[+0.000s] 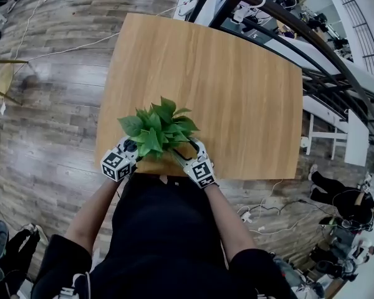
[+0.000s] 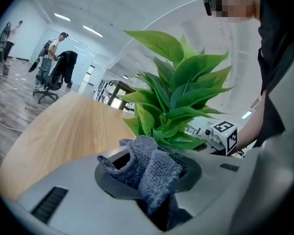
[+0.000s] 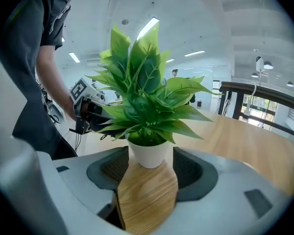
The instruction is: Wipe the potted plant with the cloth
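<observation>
A leafy green potted plant [image 1: 157, 128] stands at the near edge of the wooden table [image 1: 237, 92], between both grippers. My left gripper [image 1: 132, 147] is shut on a grey cloth [image 2: 147, 168], which bunches up out of its jaws just short of the lower leaves [image 2: 174, 102]. My right gripper [image 1: 188, 148] sits on the plant's other side. In the right gripper view its jaws stand on either side of the white pot [image 3: 151, 153] and touch its sides. The leaves [image 3: 142, 92] rise above the pot, and the left gripper [image 3: 83, 106] shows behind them.
A dark railing [image 1: 311, 36] runs past the table's far right corner. Cables lie on the wood floor [image 1: 50, 123] to the left. A person [image 1: 336, 198] crouches on the floor at the right. An office chair [image 2: 54, 77] stands far off in the room.
</observation>
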`<state>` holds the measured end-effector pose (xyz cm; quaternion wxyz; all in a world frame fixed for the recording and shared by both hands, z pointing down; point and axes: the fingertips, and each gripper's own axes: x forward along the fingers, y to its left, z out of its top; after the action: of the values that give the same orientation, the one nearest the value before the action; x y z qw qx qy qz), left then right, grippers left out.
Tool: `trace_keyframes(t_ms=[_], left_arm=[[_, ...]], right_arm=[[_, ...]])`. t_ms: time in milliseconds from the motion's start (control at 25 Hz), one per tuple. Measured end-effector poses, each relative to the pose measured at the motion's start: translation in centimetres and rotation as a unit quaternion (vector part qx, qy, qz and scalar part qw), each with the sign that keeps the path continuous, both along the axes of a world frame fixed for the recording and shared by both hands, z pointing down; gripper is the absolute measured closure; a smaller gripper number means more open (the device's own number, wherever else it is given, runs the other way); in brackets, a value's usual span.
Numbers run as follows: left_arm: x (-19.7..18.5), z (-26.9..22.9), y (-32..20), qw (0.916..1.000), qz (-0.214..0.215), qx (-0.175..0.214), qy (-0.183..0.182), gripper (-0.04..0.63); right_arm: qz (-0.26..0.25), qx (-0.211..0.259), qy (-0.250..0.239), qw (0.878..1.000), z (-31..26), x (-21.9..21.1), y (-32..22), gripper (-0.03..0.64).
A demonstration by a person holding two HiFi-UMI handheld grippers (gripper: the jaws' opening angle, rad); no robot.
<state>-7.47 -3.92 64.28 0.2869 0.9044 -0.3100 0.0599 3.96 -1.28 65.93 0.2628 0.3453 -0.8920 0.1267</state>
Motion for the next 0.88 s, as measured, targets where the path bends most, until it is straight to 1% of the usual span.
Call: trace_keyframes(t_ms=[120,280,360,480,600,640,720,760,800,840,880], left_arm=[[-0.3,-0.6,1.4,1.0000,0.002,-0.003,0.001,0.463],[-0.5,-2.2,3.9,1.0000,0.005,0.003,-0.005,0.463],[-1.1,-3.1,5.3,0.9999,-0.002,0.015,-0.002,0.463],[-2.0,-5.1,7.4,0.9994,-0.022,0.026,0.011,0.463],[-1.8,-7.4,9.4,0.9981,-0.028,0.054,0.013,0.464],[-1.6,-8.3,10.1,0.9973,-0.030,0.067,0.009,0.463],[-0.8,-10.3,11.3,0.9951,-0.042,0.089,0.011,0.465],[-0.2,-11.3,12.0,0.9940,-0.051,0.095,0.016,0.465],[0.6,-12.1,12.8,0.9931,-0.058,0.100,0.020,0.465],[1.5,-12.8,13.7,0.9924,-0.061,0.104,0.023,0.465],[2.6,-13.2,14.7,0.9920,-0.060,0.109,0.025,0.465]], right_arm=[[0.025,0.009,-0.017,1.000,-1.4,0.3,0.9,0.348],[0.063,0.048,-0.050,0.996,-5.4,1.3,1.9,0.348],[0.071,0.070,-0.056,0.993,-7.4,1.5,2.8,0.348],[0.069,0.100,-0.057,0.991,-9.5,1.7,4.6,0.348],[0.076,0.119,-0.073,0.987,-11.8,2.3,6.3,0.350],[0.082,0.121,-0.088,0.985,-12.5,2.5,6.9,0.349],[0.096,0.117,-0.134,0.979,-13.9,2.5,8.3,0.350],[0.098,0.117,-0.161,0.975,-14.6,2.3,9.2,0.361],[0.097,0.120,-0.189,0.970,-15.6,2.2,10.3,0.429],[0.097,0.126,-0.221,0.962,-16.7,2.2,11.5,0.559],[0.101,0.131,-0.251,0.954,-17.9,2.3,12.5,0.572]])
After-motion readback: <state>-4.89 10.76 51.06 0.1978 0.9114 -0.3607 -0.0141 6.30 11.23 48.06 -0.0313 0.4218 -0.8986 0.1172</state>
